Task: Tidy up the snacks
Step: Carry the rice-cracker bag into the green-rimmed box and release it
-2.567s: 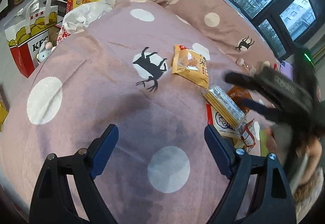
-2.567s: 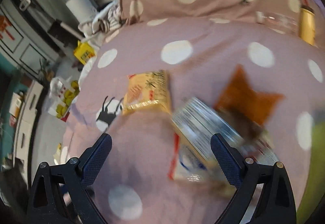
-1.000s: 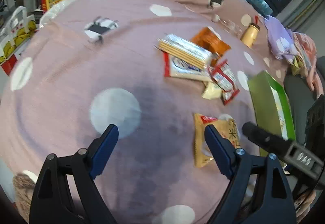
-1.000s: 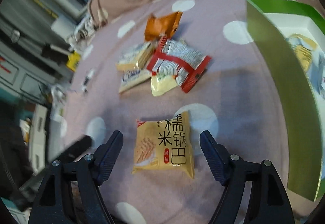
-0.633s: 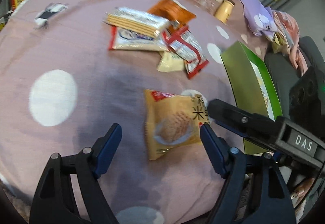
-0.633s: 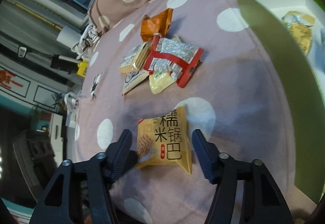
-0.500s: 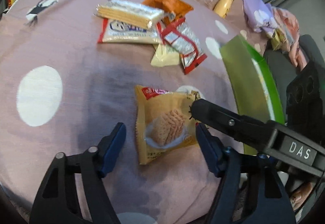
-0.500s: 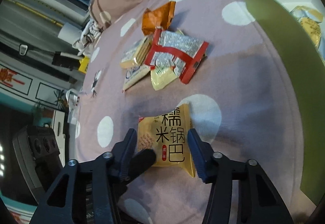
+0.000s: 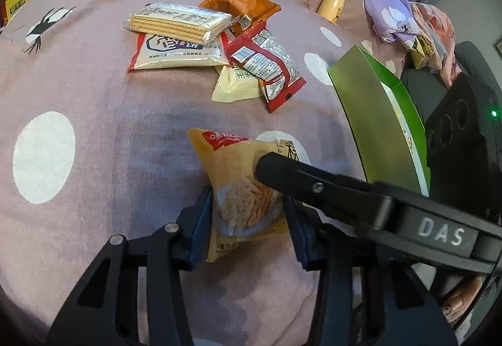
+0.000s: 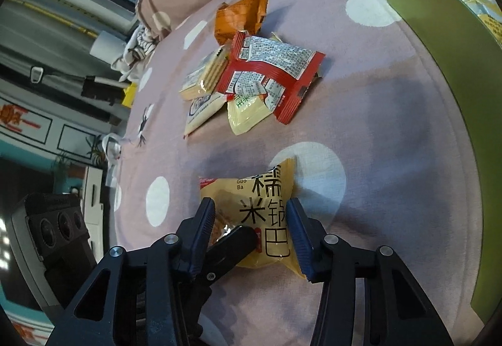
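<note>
A yellow rice-cracker packet [image 9: 241,183] lies on the pink spotted bed cover [image 9: 109,132]. My left gripper [image 9: 248,211] is shut on the packet's near end. My right gripper [image 10: 251,220] straddles the same packet [image 10: 269,208] from the other side, its pads touching the packet's edges. In the left wrist view a finger [image 9: 313,186] of the right gripper lies across the packet. A green box [image 9: 376,114] stands open at the right, with a packet inside it [image 10: 489,16].
A pile of snacks lies further back: a wafer pack [image 9: 178,21], a white packet [image 9: 178,54], a red packet [image 9: 266,60], a pale yellow packet [image 9: 235,85] and an orange packet [image 9: 238,4]. A yellow bottle [image 9: 334,2] and clothes [image 9: 395,16] lie behind.
Both grippers have moved in on the yellow packet from opposite sides and narrowed onto it. The packet has bulged upward between the left jaws.
</note>
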`<action>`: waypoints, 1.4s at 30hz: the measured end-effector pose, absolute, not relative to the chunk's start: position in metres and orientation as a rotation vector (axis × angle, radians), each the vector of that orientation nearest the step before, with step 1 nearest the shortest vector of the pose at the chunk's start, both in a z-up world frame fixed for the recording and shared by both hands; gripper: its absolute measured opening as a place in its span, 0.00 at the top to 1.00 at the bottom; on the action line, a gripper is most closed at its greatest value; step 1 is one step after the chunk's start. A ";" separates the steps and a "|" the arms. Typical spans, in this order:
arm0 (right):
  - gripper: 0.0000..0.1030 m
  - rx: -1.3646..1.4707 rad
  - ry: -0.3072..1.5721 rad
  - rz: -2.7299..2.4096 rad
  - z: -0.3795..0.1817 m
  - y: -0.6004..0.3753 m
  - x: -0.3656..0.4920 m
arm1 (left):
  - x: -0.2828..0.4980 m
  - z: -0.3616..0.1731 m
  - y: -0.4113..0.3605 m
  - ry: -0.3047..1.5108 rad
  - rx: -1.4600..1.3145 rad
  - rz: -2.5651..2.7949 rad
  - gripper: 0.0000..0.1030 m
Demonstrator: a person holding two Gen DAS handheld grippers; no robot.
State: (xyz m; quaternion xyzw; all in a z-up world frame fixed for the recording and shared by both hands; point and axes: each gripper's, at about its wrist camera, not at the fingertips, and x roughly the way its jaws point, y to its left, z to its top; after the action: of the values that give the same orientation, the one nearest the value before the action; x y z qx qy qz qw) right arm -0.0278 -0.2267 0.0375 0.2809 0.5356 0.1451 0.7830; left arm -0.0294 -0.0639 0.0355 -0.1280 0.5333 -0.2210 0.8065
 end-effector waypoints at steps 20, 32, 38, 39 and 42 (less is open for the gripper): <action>0.51 0.645 0.940 0.296 0.107 -0.260 -0.065 | -0.047 0.108 -0.100 0.911 -0.191 -0.588 0.60; 0.51 0.659 0.745 0.170 0.166 -0.319 -0.093 | -0.045 0.155 -0.160 0.802 -0.124 -0.753 0.61; 0.51 0.720 0.711 0.071 0.164 -0.358 -0.108 | -0.043 0.151 -0.204 0.831 -0.079 -0.838 0.62; 0.51 0.732 0.711 0.052 0.161 -0.365 -0.111 | -0.043 0.150 -0.208 0.840 -0.074 -0.850 0.62; 0.51 0.757 0.714 0.010 0.152 -0.383 -0.117 | -0.043 0.142 -0.228 0.864 -0.060 -0.882 0.63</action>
State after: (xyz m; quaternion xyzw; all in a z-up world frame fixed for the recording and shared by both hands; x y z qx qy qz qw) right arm -0.1165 -0.3834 0.1519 0.3616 0.3413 0.0045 0.8676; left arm -0.0430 -0.2278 0.1421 -0.0282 0.4052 -0.4132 0.8150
